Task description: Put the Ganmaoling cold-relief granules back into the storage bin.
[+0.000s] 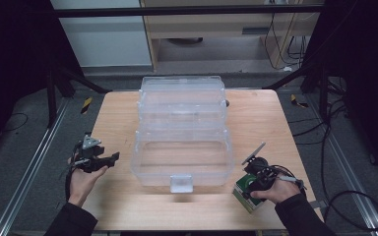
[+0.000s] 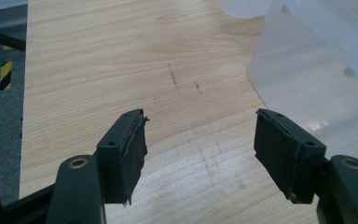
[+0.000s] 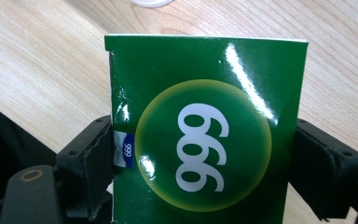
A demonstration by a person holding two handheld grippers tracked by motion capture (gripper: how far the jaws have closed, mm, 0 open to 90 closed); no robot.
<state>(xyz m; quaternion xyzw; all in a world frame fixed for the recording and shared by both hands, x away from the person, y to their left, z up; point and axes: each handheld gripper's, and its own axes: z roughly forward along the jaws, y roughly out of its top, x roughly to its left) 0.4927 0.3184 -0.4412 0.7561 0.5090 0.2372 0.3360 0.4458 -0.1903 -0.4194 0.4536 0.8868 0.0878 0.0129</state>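
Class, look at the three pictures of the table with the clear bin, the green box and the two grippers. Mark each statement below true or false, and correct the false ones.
1. The green box sits between the right gripper jaws. True.
2. The left gripper holds a box. False: its jaws stand open with only bare table between them.
3. The clear bin has its lid shut. False: the lid is swung back and the bin is open.
4. The bin lies between the two grippers. True.
5. The green box is inside the bin. False: it is on the table at the right, near the front edge.
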